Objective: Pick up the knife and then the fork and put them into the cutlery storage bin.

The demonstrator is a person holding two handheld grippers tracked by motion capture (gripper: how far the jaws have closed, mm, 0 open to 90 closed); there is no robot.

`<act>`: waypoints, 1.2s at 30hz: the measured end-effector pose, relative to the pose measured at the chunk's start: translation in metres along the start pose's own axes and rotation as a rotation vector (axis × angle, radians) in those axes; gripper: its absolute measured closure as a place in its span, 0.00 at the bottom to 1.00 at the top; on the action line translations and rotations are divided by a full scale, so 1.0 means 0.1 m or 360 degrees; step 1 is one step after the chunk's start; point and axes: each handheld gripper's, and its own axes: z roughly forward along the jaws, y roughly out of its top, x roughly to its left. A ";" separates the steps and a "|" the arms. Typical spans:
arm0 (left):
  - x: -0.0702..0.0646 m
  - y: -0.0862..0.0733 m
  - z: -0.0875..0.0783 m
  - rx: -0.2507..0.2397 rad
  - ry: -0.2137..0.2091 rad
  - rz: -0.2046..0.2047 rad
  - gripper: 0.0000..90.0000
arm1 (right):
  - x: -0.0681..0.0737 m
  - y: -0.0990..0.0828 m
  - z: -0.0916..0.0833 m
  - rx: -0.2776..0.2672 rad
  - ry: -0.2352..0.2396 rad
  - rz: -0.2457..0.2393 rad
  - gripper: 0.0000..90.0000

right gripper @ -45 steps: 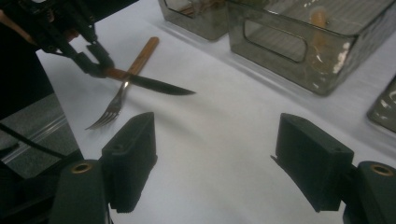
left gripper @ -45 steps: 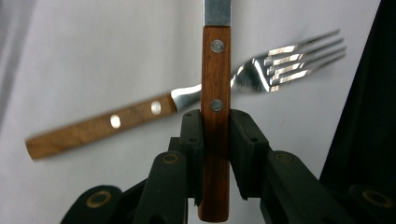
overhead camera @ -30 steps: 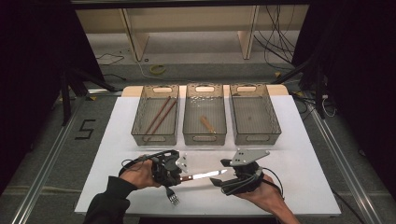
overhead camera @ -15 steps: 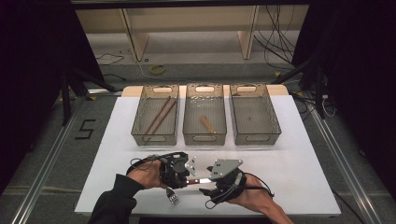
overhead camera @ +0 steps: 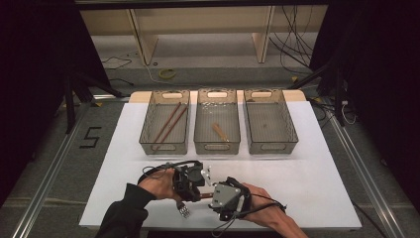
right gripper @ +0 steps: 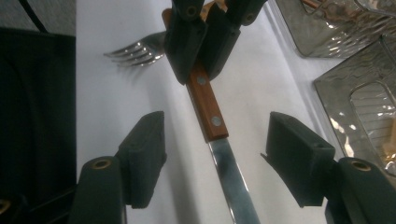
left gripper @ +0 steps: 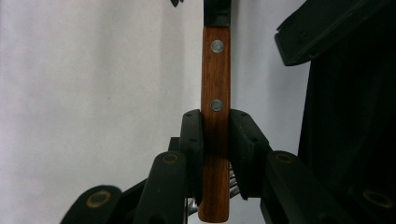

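Sorting cutlery into three bins, by the look of it; judged partly done. Left bin [overhead camera: 165, 124] holds two chopsticks [overhead camera: 167, 123], middle bin [overhead camera: 218, 121] one short wooden piece [overhead camera: 220, 132], right bin [overhead camera: 270, 121] apparently nothing. Left to do: knife and fork, both at the near edge of the white mat [overhead camera: 317, 173].

Knife [right gripper: 212, 119] held level above the mat, well short of the bins. Left gripper [left gripper: 215, 140] clamped on the wooden handle, pads [left gripper: 192, 140] pressed to both flanks just below the lower rivet. Right gripper [right gripper: 212, 158] jaws apart, straddling the knife where handle meets blade, pads [right gripper: 147, 156] clear of it on both sides; jaws have just been closing, knife between them but not yet gripped. Reads as a hand-to-hand transfer in progress, handover not complete.

Fork [right gripper: 135, 52] flat on the mat beside the left gripper [right gripper: 198, 39], tines visible, untouched.

Hard to make out:
- Knife tip cut off at the bottom of the right gripper view; blade largely covered by both grippers [overhead camera: 190, 178] [overhead camera: 225, 198] in the high view.
- Fork handle hidden behind the left gripper's jaws.
- Handle butt cut off at the lower edge of the left gripper view.
- Identity of the middle bin's item too small to tell.
- Right bin floor glare-patterned; small contents cannot be ruled out.
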 end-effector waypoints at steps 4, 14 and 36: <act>0.00 0.02 -0.01 -0.0006 -0.0021 -0.0002 0.84 | 0.03 0.00 0.03 0.0044 -0.0032 -0.0067 0.46; 0.00 0.10 0.00 -0.0009 -0.0054 -0.0006 0.84 | 0.12 0.00 0.08 0.0080 -0.0135 -0.0258 0.63; 0.00 0.16 0.01 0.0014 -0.0145 0.0016 0.84 | 0.22 0.00 0.11 0.0172 -0.0164 -0.0525 0.85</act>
